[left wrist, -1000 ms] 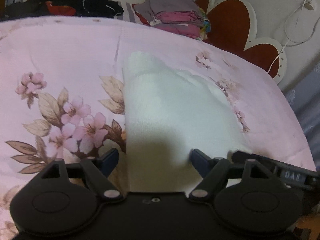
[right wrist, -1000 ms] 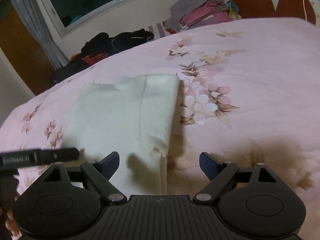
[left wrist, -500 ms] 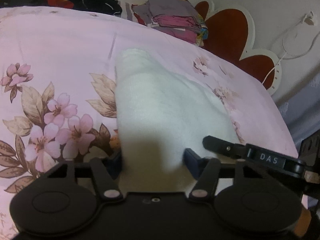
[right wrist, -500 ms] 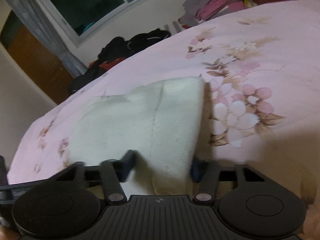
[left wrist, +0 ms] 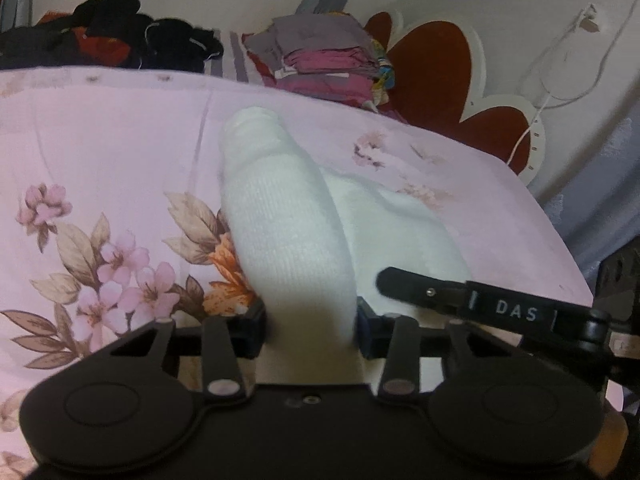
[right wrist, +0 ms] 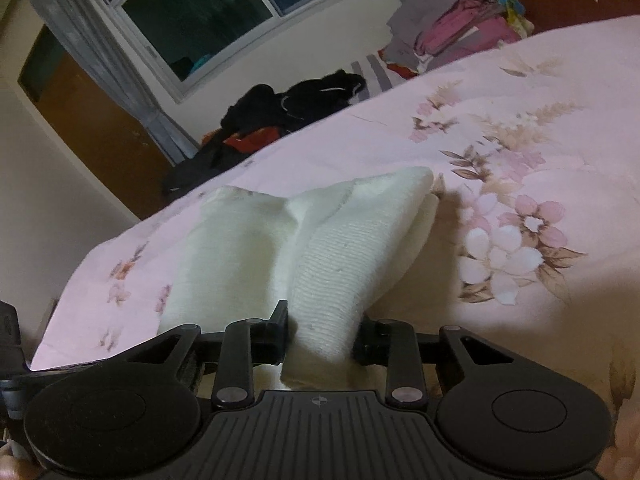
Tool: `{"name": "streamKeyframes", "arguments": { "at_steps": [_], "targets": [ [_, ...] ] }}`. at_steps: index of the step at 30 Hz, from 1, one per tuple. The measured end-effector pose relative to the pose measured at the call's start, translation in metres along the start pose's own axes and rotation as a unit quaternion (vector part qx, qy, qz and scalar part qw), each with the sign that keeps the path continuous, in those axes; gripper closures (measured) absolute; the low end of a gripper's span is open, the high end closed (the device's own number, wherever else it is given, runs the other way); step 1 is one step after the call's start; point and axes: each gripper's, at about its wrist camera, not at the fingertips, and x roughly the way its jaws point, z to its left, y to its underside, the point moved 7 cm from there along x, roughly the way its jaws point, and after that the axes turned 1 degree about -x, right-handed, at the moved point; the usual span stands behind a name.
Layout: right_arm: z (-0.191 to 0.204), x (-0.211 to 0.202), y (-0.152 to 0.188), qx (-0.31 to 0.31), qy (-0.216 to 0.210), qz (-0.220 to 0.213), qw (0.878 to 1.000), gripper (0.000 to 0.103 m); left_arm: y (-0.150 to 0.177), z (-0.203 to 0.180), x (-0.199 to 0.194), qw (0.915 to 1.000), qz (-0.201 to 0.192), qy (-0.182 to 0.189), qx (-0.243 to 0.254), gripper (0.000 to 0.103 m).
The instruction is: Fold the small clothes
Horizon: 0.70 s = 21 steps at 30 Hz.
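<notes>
A small white knitted garment [left wrist: 288, 232] lies on the pink flowered bedspread [left wrist: 100, 152]. My left gripper [left wrist: 310, 326] pinches its near edge, the jaws still closing, and the cloth bunches into a raised ridge between the pads. In the right wrist view the same white garment [right wrist: 344, 248] is gathered between the pads of my right gripper [right wrist: 320, 334], whose jaws are also closing on a lifted fold. The rest of the cloth sags to the left on the bed. The other gripper's black finger [left wrist: 460, 294] shows at the right of the left wrist view.
A stack of folded purple and pink clothes [left wrist: 324, 64] sits at the far side of the bed beside a red heart-shaped headboard [left wrist: 440, 64]. A heap of dark clothes [right wrist: 280, 108] lies by the window wall. The bed edge [right wrist: 72, 300] drops off at the left.
Both grippers have gone from wide open around the garment's near edge to pinched on it. The cloth has lifted and bunched into folds, and both hands have risen a little.
</notes>
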Motion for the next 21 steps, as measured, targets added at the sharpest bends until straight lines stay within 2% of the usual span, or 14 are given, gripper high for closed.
{"name": "streamKeyframes", "arguments": {
  "at_steps": [6, 11, 16, 21],
  "targets": [
    [0.035, -0.012, 0.005, 0.007, -0.019, -0.010, 1.000, 0.073, -0.001, 0.007, -0.038, 0.9999, -0.016, -0.002, 0.005, 0.062],
    [0.081, -0.015, 0.019, 0.001, -0.032, -0.013, 0.999, 0.073, 0.003, 0.029, -0.081, 0.9995, -0.031, -0.004, 0.005, 0.062],
    [0.145, -0.010, 0.042, -0.010, -0.039, -0.019, 0.999, 0.073, 0.009, 0.074, -0.132, 0.9989, -0.046, -0.005, 0.004, 0.062],
    [0.223, 0.006, 0.075, -0.013, -0.039, -0.026, 0.999, 0.073, 0.017, 0.135, -0.189, 0.9985, -0.054, -0.002, 0.000, 0.062]
  ]
}}
